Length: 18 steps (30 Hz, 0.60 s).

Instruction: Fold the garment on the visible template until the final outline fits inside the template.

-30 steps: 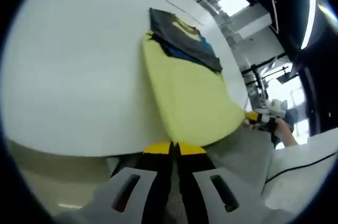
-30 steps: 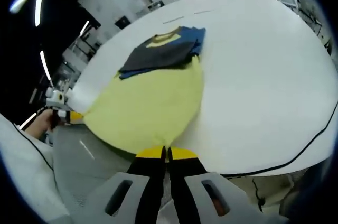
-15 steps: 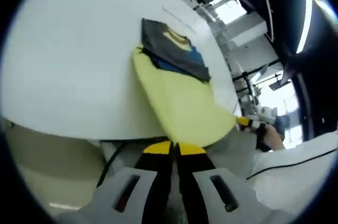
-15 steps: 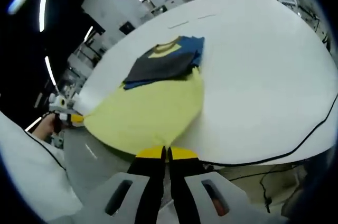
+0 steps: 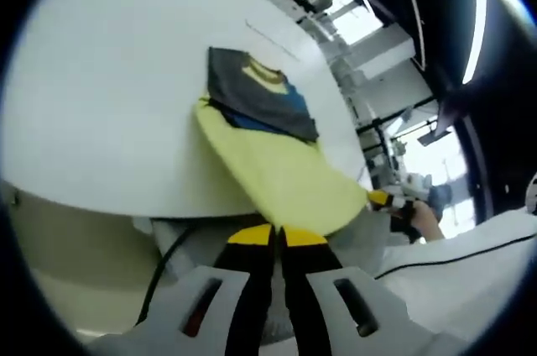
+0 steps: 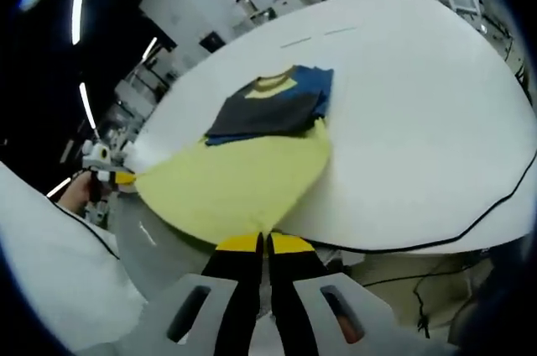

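The shirt (image 5: 277, 150) is soft and light, a limp cloth that sags wherever it is not held, so it is best taken by its hem corners and kept taut. Its upper part, dark grey and blue with a yellow collar, lies flat on the white table (image 5: 92, 96), while the yellow lower part (image 6: 239, 188) is pulled off the near edge and hangs stretched in the air between the two grippers. No template outline can be made out on the tabletop.

In the left gripper view, the left gripper (image 5: 277, 237) has its jaws clenched together on one hem corner, with the cloth running away from the tips toward 12 o'clock. The other gripper comes in at about 3 o'clock, gripping the far corner beside a person's hand (image 5: 419, 217).

In the right gripper view, the right gripper (image 6: 262, 243) is likewise clamped on the hem at its tips, the shirt spreading toward 12 o'clock, and the other gripper sits at about 9 o'clock.

I judge the next fold should carry this stretched hem over toward the collar, keeping both corners level so the cloth does not twist.
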{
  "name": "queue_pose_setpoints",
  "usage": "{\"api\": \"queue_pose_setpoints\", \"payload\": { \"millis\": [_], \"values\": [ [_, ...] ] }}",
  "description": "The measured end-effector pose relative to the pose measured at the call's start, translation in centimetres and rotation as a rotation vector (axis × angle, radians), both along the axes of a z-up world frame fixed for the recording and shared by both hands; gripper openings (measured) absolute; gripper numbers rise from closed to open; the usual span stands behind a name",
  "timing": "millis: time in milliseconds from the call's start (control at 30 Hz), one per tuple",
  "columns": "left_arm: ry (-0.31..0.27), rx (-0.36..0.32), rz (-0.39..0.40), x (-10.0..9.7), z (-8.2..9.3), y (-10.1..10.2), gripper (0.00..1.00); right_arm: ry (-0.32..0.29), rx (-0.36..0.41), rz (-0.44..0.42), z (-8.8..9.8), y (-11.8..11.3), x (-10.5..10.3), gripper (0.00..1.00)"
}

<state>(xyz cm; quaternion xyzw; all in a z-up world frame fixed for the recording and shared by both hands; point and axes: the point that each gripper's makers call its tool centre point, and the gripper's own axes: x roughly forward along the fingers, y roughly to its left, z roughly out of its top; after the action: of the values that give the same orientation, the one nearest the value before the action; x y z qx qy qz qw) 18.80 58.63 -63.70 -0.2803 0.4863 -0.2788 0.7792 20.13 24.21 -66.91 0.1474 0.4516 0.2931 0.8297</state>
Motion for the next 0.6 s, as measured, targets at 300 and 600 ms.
{"api": "queue_pose_setpoints", "payload": {
  "millis": [300,600],
  "values": [
    [0.003,-0.008,-0.009,-1.0,0.7,0.1,0.0,0.023,-0.008,0.031,0.5,-0.1,-1.1,0.03],
    [0.005,-0.007,-0.035,-2.2,1.6,0.1,0.0,0.033,-0.018,0.111,1.5,0.0,-2.6,0.03]
  ]
}}
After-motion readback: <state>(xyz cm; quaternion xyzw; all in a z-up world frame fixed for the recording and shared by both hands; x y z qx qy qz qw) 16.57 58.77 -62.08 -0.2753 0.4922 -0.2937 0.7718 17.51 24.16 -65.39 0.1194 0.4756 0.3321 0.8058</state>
